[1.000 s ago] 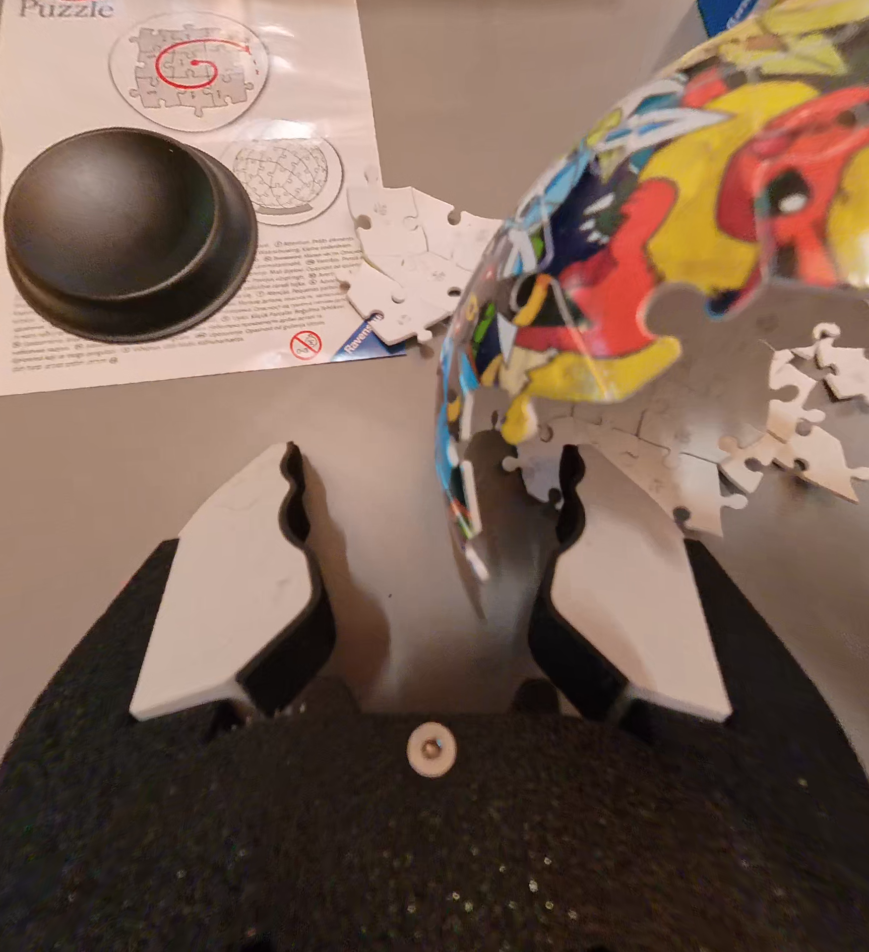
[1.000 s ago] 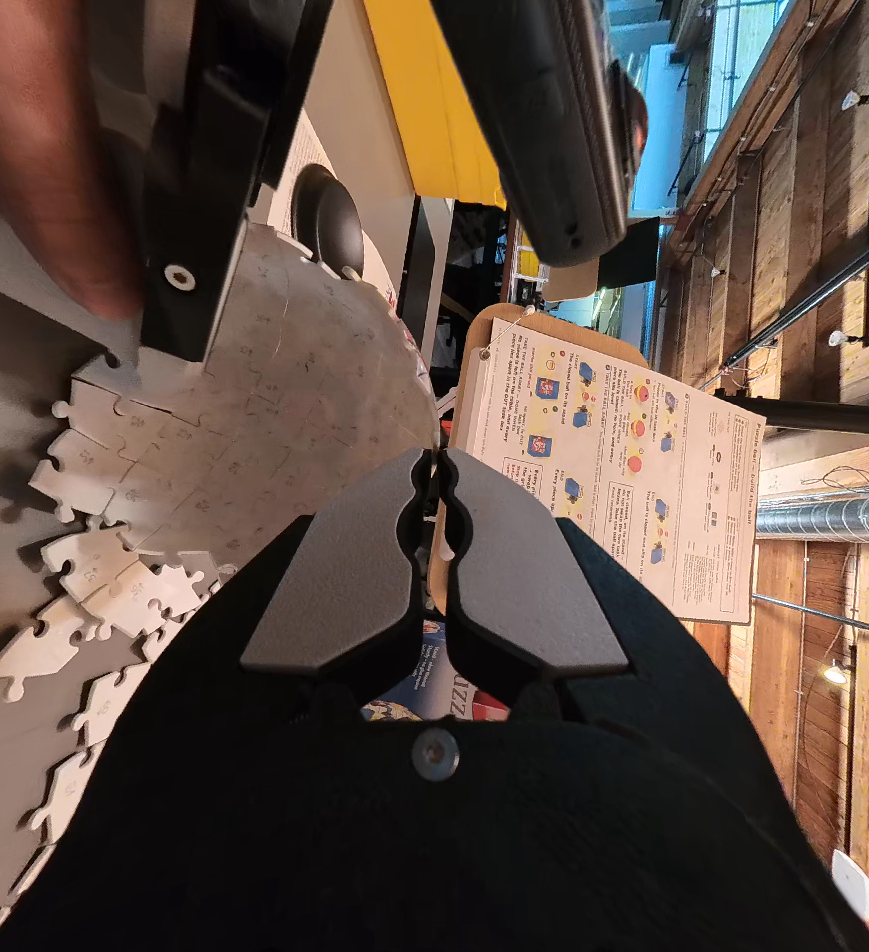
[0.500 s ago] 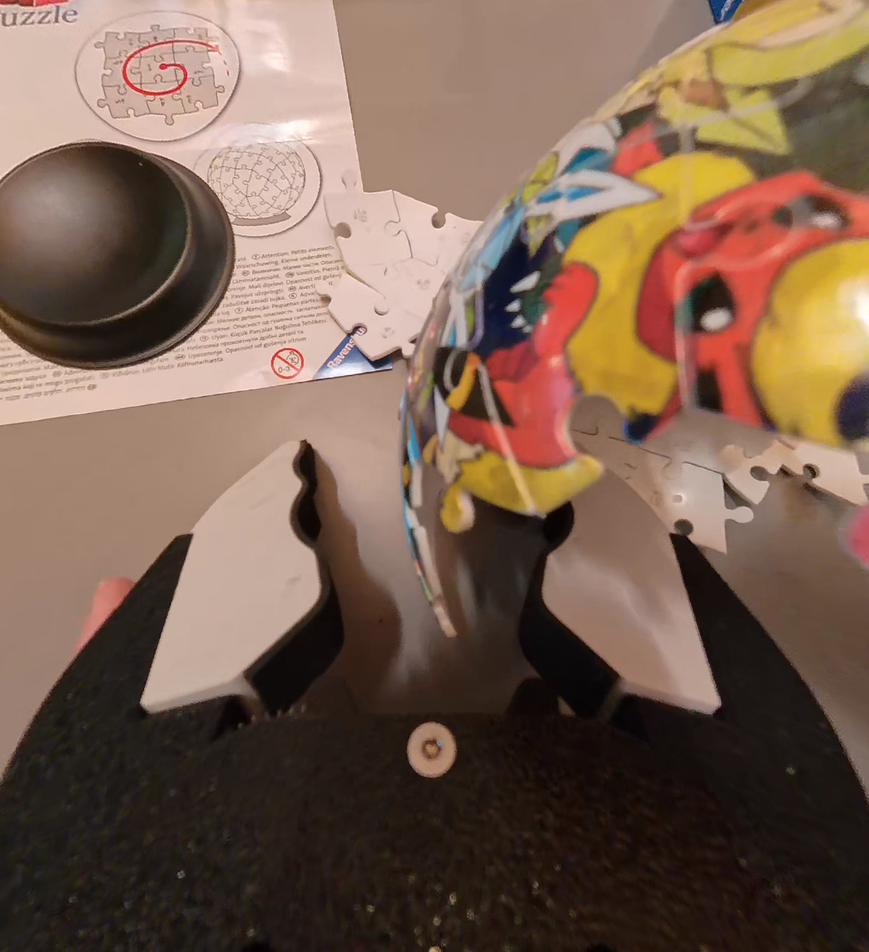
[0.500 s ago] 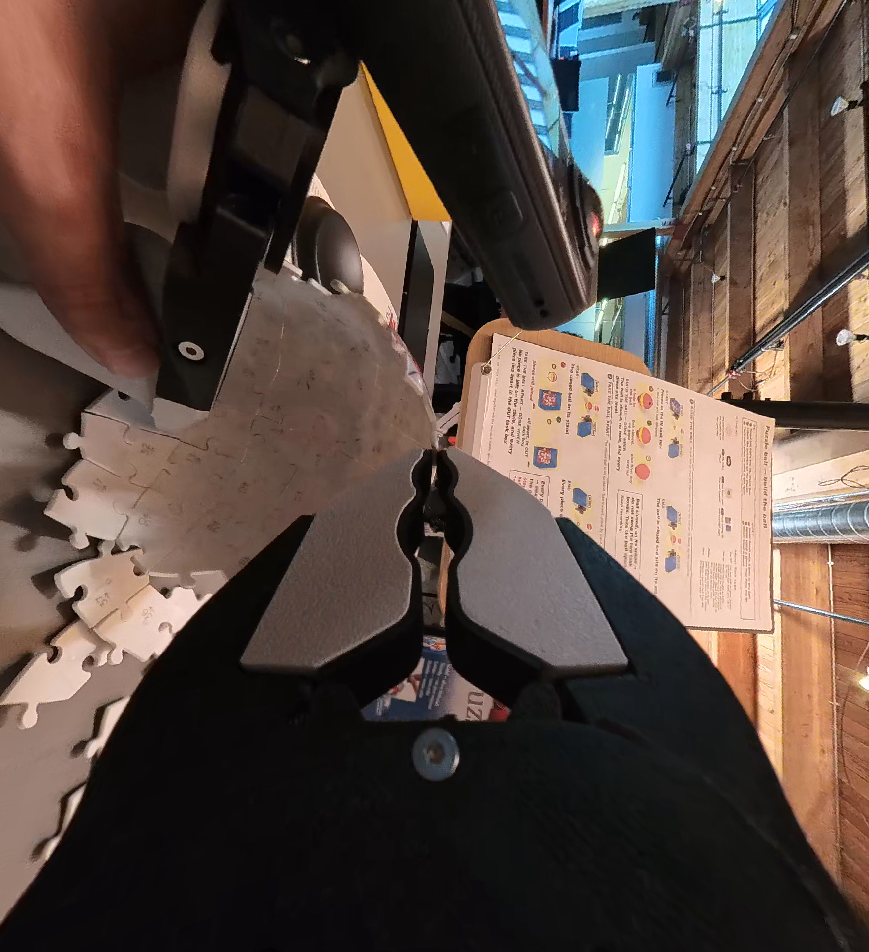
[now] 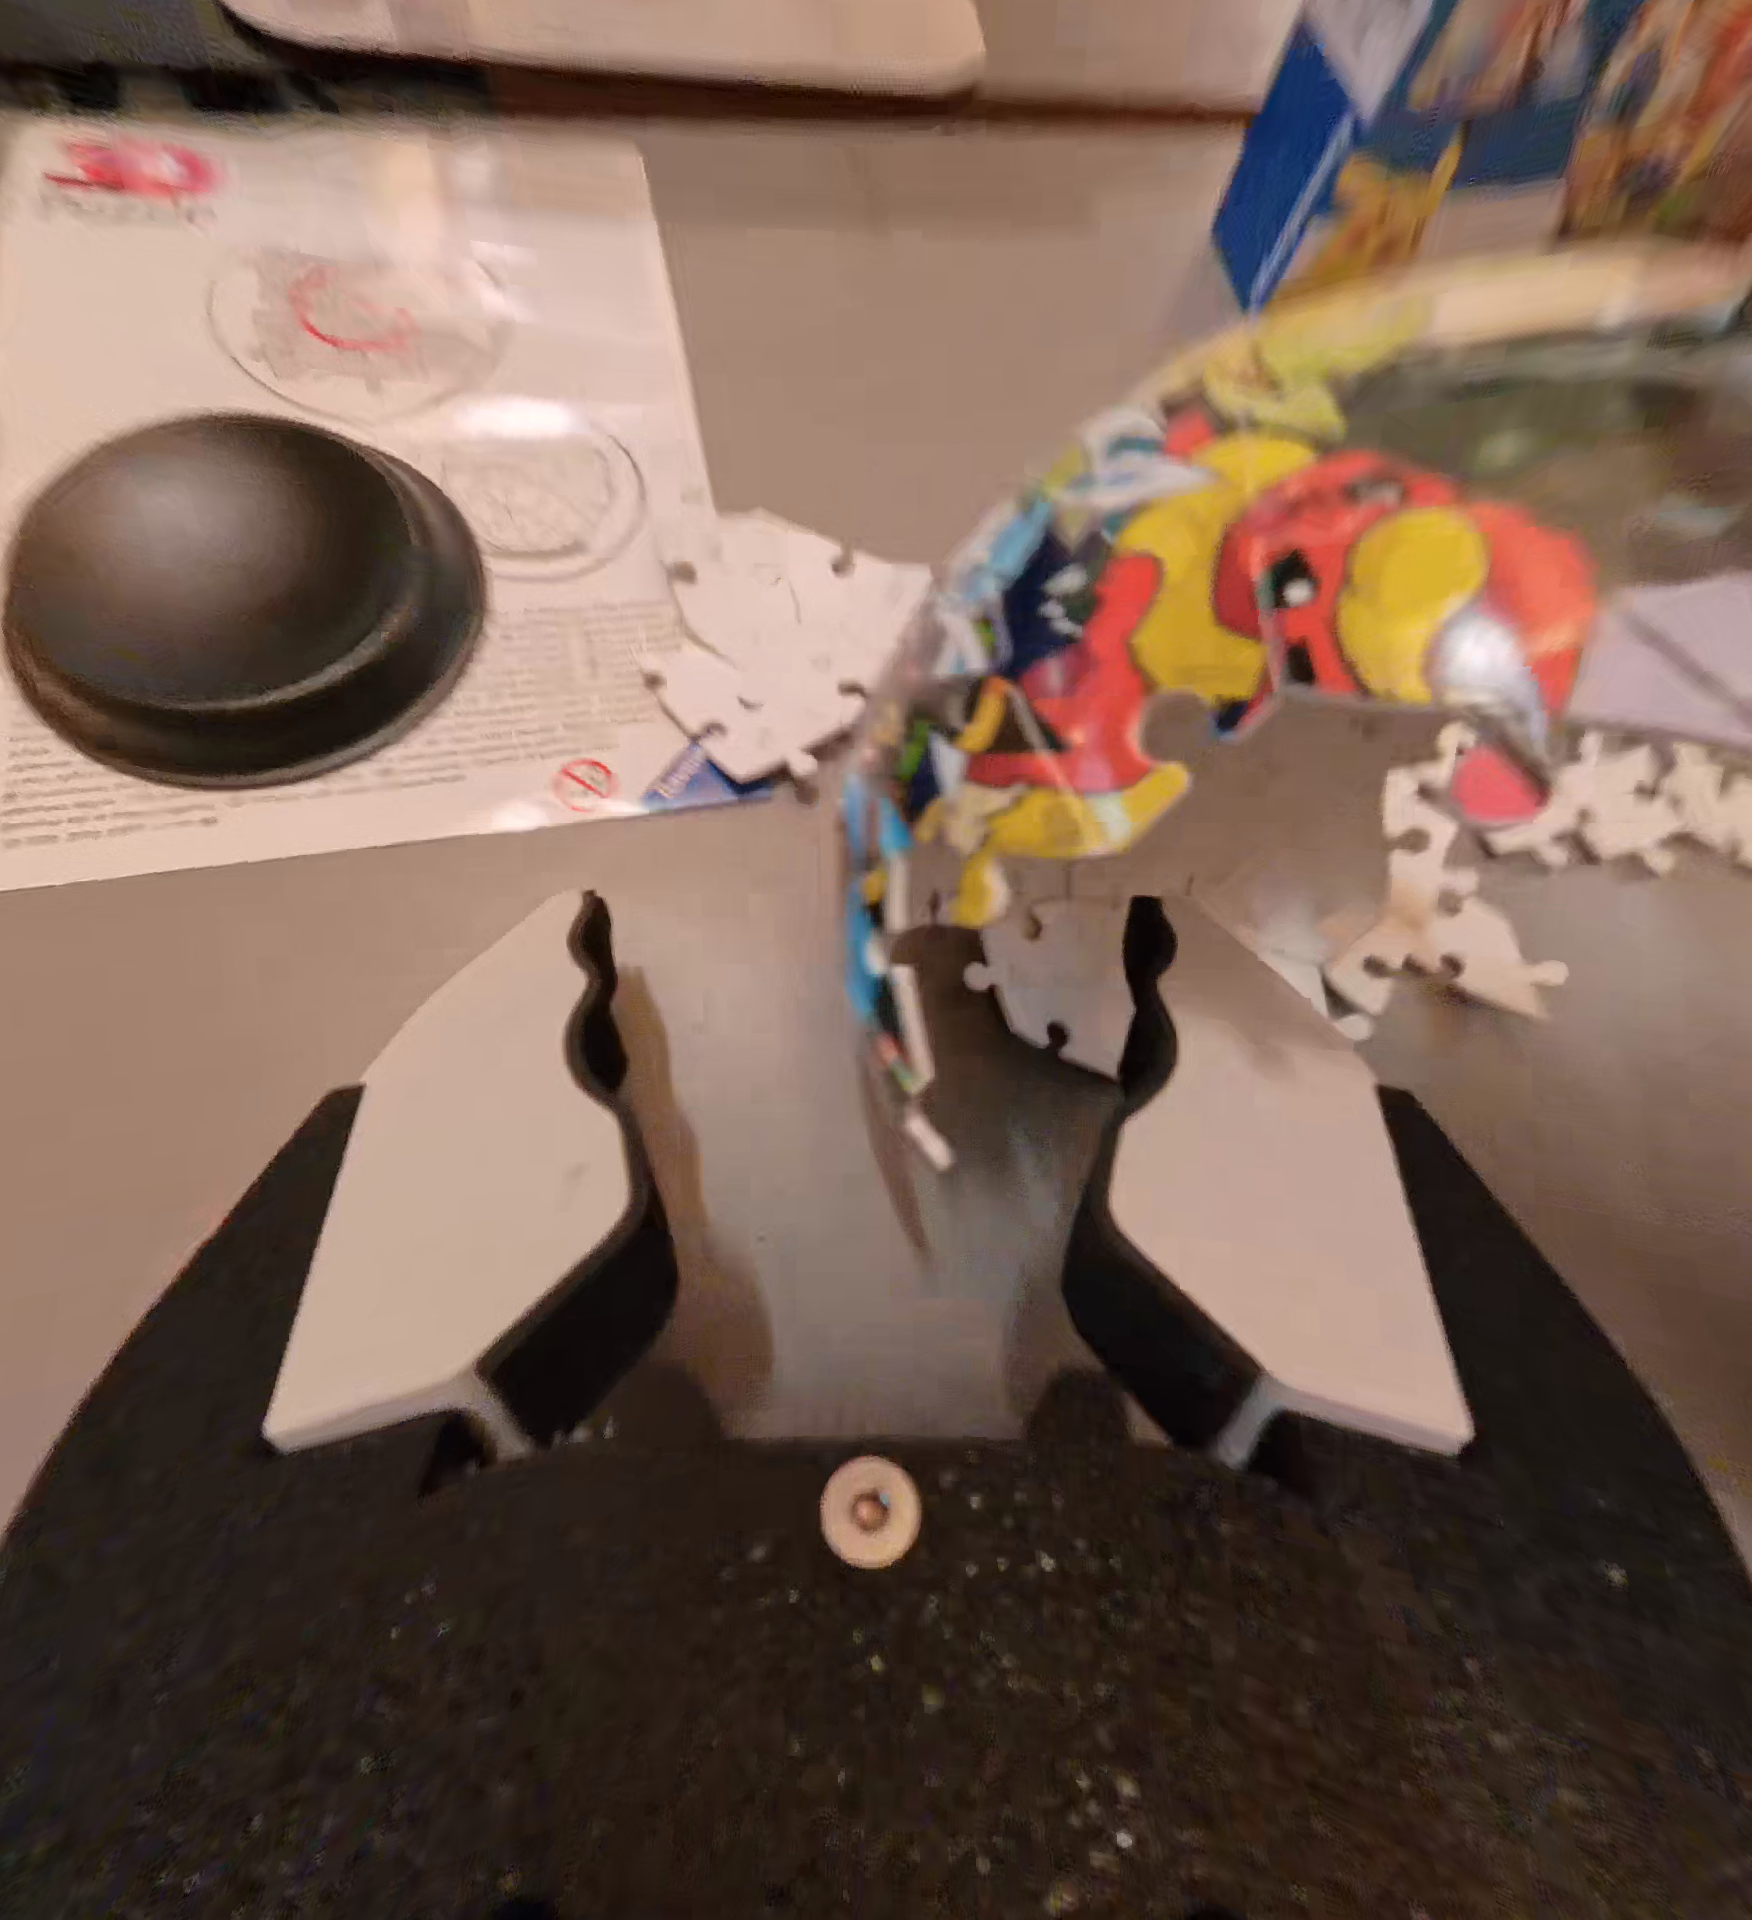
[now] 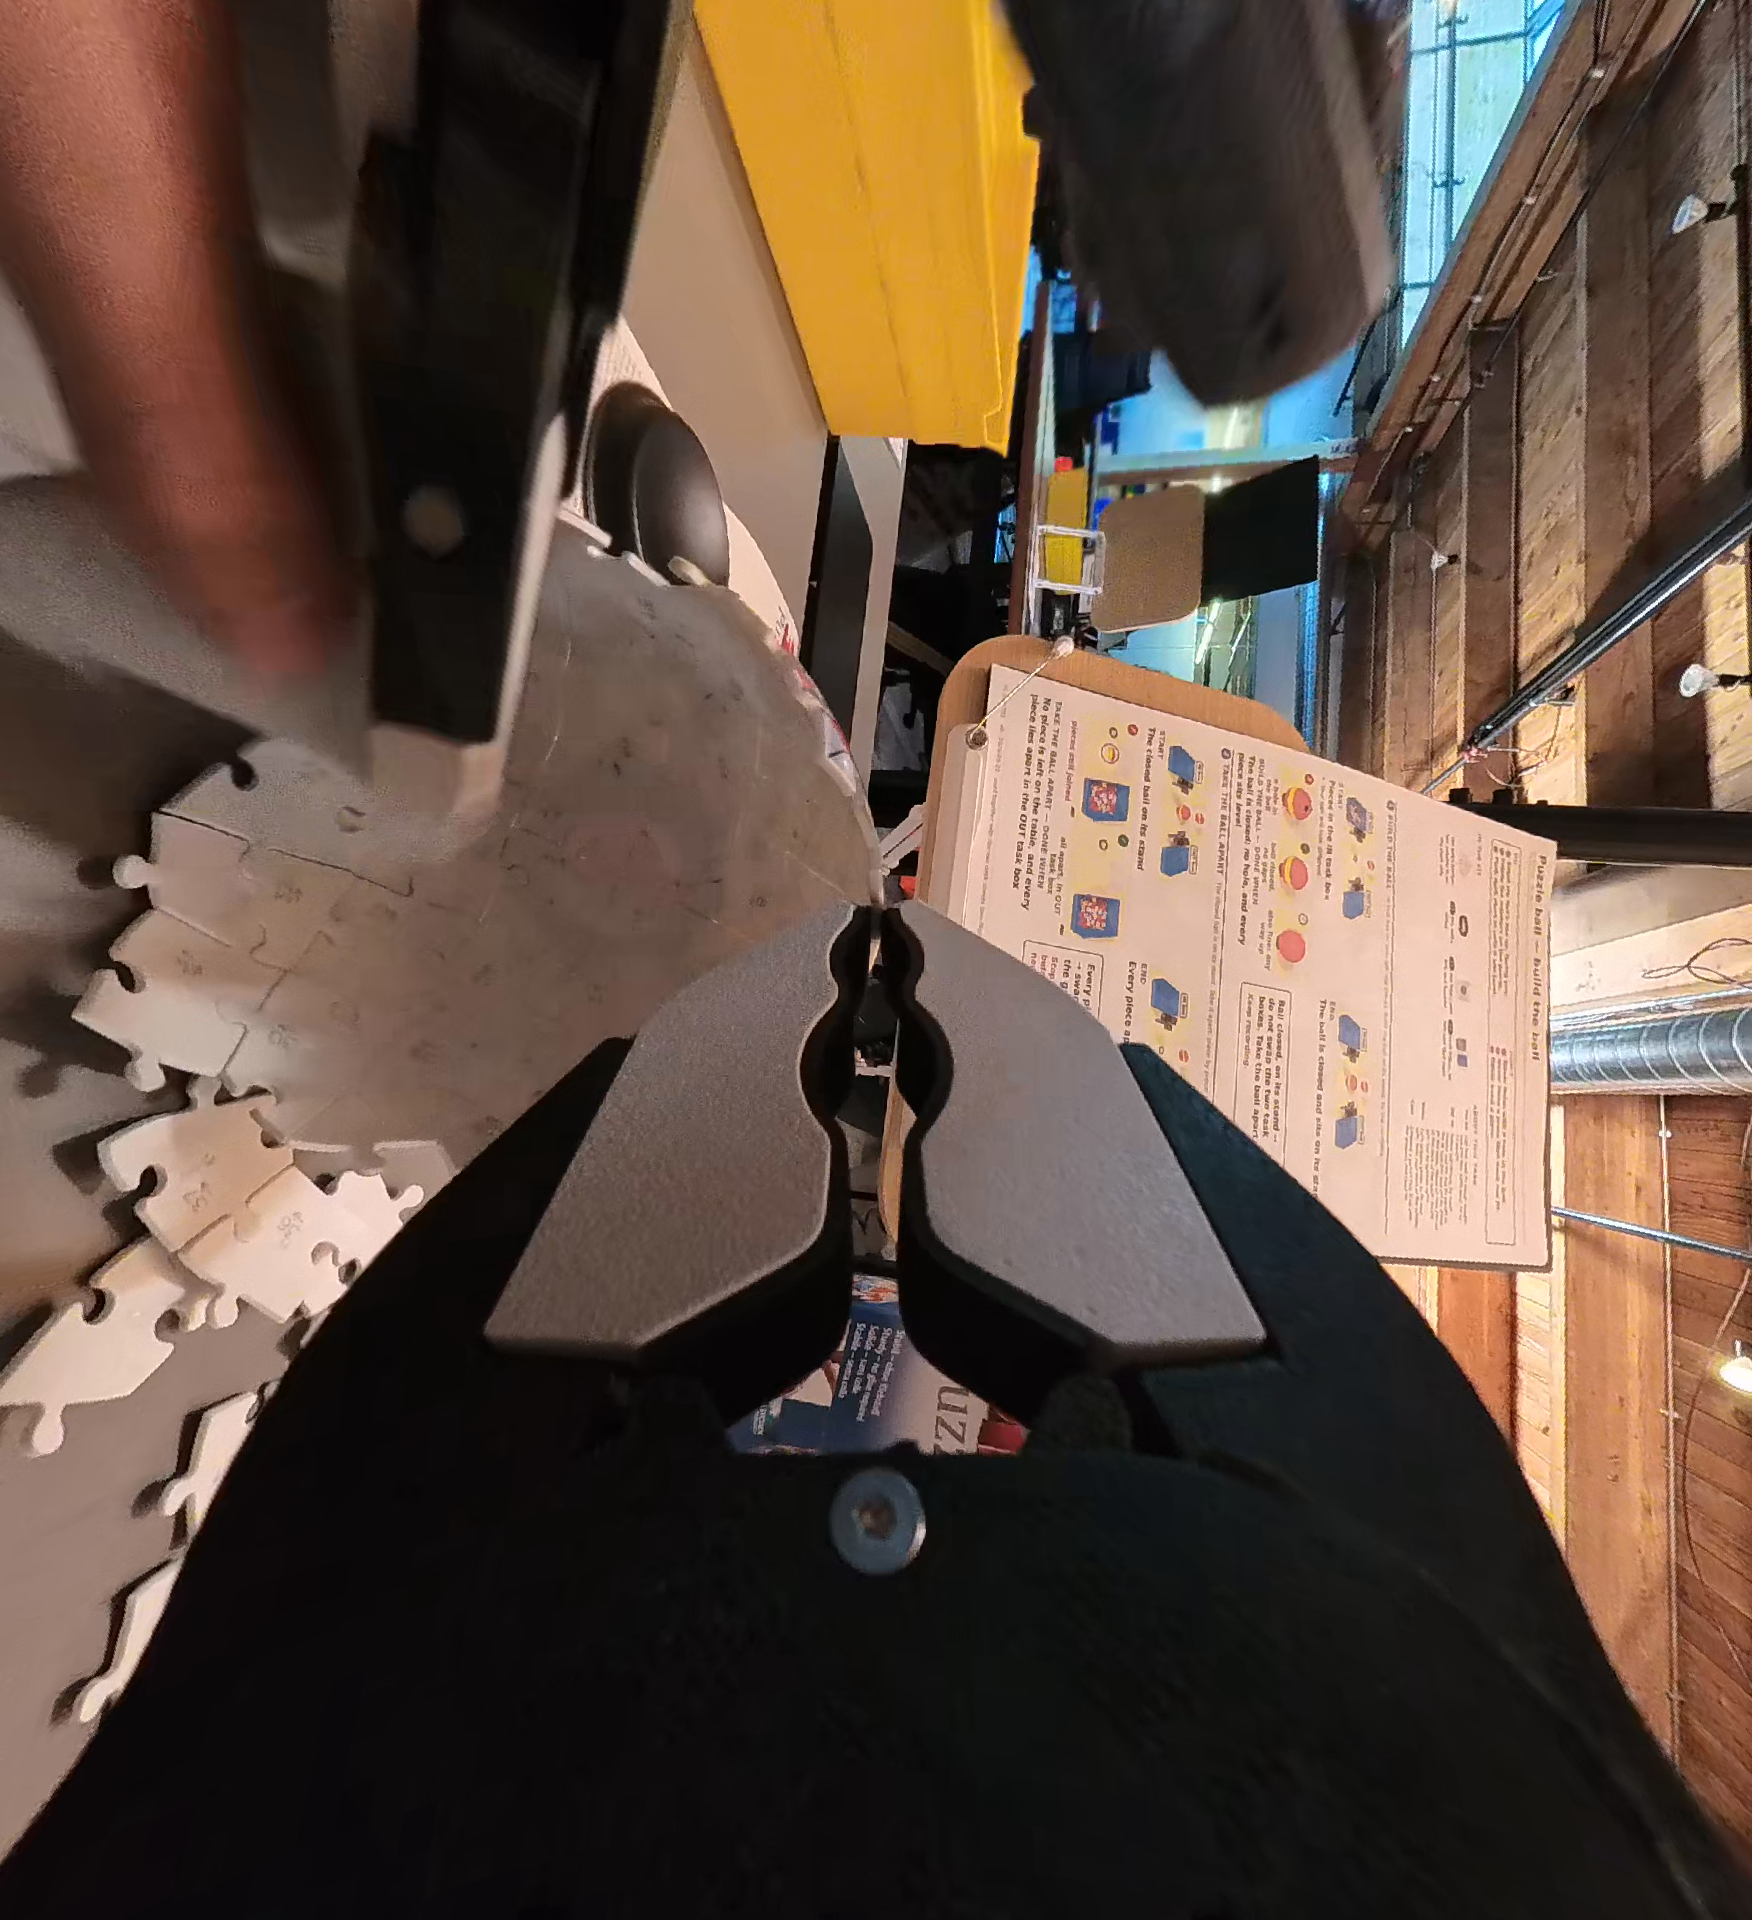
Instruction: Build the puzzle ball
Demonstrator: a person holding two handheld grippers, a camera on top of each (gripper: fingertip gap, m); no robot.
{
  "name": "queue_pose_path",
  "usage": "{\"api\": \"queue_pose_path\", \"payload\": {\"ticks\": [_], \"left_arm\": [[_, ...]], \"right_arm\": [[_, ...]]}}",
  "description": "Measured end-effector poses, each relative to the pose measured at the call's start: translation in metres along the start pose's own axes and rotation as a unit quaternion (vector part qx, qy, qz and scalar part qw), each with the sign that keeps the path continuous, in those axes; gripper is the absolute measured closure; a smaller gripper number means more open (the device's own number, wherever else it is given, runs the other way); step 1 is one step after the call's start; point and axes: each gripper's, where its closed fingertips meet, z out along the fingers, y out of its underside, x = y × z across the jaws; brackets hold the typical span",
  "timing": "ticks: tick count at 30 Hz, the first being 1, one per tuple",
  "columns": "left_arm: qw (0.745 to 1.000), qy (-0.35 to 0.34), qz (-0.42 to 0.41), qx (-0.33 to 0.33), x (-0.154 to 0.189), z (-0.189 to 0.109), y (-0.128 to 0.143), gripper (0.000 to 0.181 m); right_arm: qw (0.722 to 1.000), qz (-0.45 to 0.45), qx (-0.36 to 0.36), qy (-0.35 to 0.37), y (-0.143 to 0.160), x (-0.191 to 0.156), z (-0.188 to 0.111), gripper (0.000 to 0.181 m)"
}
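Note:
The partly built puzzle ball [image 5: 1215,644] is a colourful curved shell, held tilted above the grey table. Its grey inside shows in the right wrist view [image 6: 539,935]. My right gripper [image 6: 877,914] is shut on the shell's rim. My left gripper [image 5: 867,935] is open, with the shell's lower edge hanging between its fingers and touching neither. It also shows, blurred, in the right wrist view [image 6: 467,416], held by a hand against the shell's lower edge. Loose white pieces [image 5: 778,665] lie face down beside the shell, with more on the right [image 5: 1474,831] and in the right wrist view [image 6: 207,1195].
A black round stand [image 5: 228,603] sits on a white instruction sheet [image 5: 332,260] at the left; it also shows in the right wrist view [image 6: 664,488]. A blue puzzle box [image 5: 1371,156] stands at the back. A clipboard with a printed sheet [image 6: 1267,987] and a yellow bin [image 6: 903,208] lie beyond the table. Spacing between my two grippers at the tips: around 11 cm.
The shell loomed close over the left gripper half a second ago and now sits farther off and lower. The left view is motion-blurred. Both grippers keep their states.

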Motion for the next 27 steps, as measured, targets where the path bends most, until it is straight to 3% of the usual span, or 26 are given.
{"api": "queue_pose_path", "payload": {"ticks": [2, 6, 15, 22, 27], "left_arm": [[1.000, -0.016, -0.008, 0.019, -0.012, -0.007, -0.007, 0.087], [0.999, -0.037, 0.012, -0.035, -0.017, -0.001, 0.008, 0.087], [0.995, -0.074, 0.034, -0.057, -0.018, 0.012, 0.013, 0.091], [0.995, -0.048, 0.056, -0.063, -0.006, 0.016, 0.013, 0.112], [0.998, -0.046, 0.033, -0.025, -0.009, 0.008, 0.002, 0.096]], "right_arm": [[1.000, 0.002, -0.001, 0.000, 0.001, 0.000, 0.001, 0.179], [1.000, -0.001, 0.001, 0.001, -0.002, 0.000, 0.001, 0.179], [1.000, -0.001, 0.004, 0.002, -0.004, 0.000, 0.001, 0.180], [1.000, -0.001, 0.004, 0.003, -0.004, -0.001, 0.001, 0.179], [1.000, -0.002, 0.002, 0.003, -0.003, -0.001, 0.000, 0.179]]}}
